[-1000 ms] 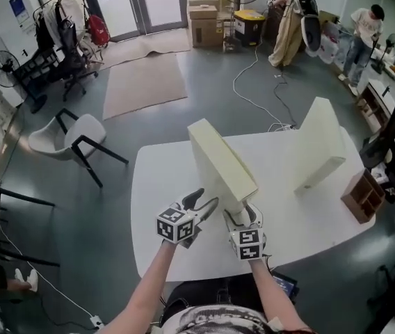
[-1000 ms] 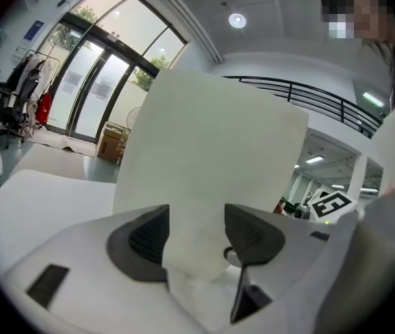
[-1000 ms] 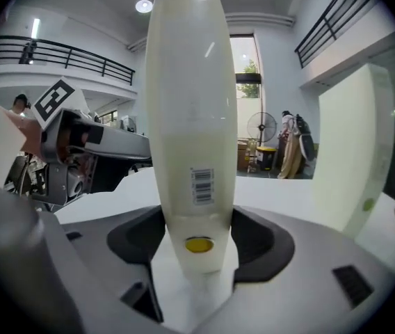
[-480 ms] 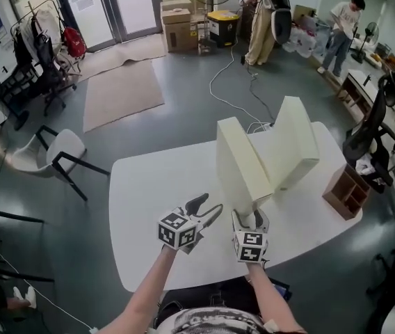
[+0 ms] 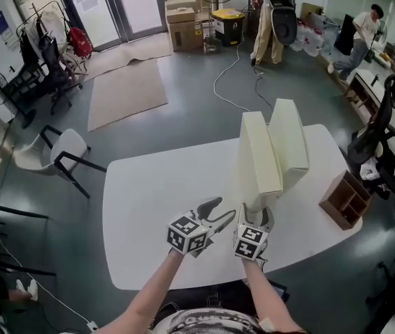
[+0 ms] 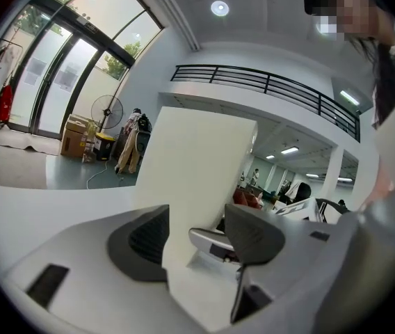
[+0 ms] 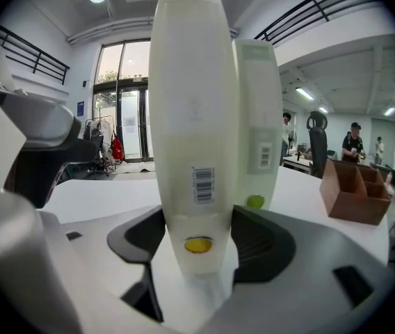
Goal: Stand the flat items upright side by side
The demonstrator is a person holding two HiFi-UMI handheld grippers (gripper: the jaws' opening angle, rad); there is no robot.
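The near box stands on end on the table at about 1 o'clock from its middle, just beside the far box, which stands free at its 1 o'clock; I cannot tell whether the two touch. The right gripper is pinching the near box across its narrow bottom end, pads pressed on both faces. The left gripper sits at the right one's 9 o'clock with its jaws spread and pressing on nothing, though the box shows in the gap between them. The likely trouble is tipping. The near box is tall, thin and held only at its foot, so a release before its base sits flat could drop it against the far box and topple both. A firmer push toward 1 o'clock could shove the far box, which stands close to the table's far edge. The one container is a wooden organiser at the table's 3 o'clock edge. No contents show in its compartments, though they are partly hidden.
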